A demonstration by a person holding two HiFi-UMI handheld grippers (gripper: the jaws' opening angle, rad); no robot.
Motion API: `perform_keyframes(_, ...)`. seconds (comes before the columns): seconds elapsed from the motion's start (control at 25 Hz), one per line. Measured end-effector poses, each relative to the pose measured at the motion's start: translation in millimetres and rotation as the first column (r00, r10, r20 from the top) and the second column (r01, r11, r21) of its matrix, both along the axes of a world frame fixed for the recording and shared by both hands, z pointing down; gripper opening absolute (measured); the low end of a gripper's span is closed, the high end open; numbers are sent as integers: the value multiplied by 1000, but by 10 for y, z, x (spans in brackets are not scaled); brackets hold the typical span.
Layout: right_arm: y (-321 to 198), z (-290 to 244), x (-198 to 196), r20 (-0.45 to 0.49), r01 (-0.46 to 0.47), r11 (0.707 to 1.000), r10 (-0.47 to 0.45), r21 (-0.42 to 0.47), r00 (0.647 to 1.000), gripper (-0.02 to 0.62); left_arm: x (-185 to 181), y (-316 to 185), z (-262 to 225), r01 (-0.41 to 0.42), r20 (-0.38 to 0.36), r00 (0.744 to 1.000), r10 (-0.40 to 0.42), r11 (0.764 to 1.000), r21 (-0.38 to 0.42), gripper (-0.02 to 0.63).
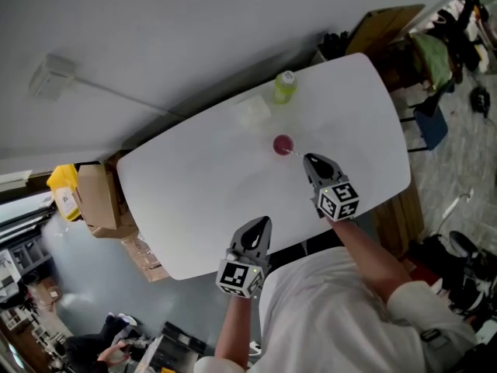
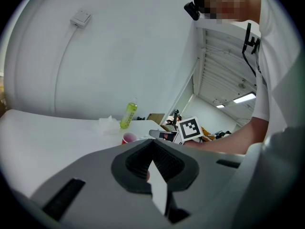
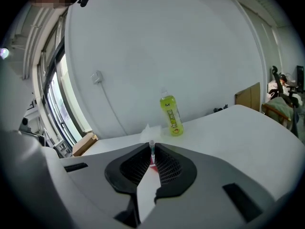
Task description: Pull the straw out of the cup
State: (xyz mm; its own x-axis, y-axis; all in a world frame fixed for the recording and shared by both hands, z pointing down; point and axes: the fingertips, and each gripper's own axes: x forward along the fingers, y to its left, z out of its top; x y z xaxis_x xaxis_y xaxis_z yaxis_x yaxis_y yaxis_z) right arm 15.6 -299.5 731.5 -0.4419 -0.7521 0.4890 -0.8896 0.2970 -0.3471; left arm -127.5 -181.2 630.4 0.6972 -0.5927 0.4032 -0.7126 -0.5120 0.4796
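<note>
The cup (image 3: pixel 153 166) is mostly hidden behind the jaws. Of the straw (image 3: pixel 151 148) only the top is seen.

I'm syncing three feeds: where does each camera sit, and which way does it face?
Head view: on the person's head, looking down at the white table; both forearms, left hand-held gripper and right hand-held gripper show.
Left gripper view: on that gripper, looking across the table at the red cup; its shut jaws and the person's right arm show.
Right gripper view: on that gripper, facing the wall; its jaws pinch the straw.
Shared: all show the green bottle.
</note>
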Motion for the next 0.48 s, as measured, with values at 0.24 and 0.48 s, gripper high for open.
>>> perform_keyframes(0.24, -48, -199, 43, -31, -5, 999, 6, 39, 1000, 51, -93, 8, -39, 4, -13, 1000, -3, 1000, 28, 2)
perform_keyframes(0.48, -13, -494, 117, -52, 6, 996, -1, 93, 999, 51, -146, 93, -61, -9, -20, 1000, 10, 998, 54, 2)
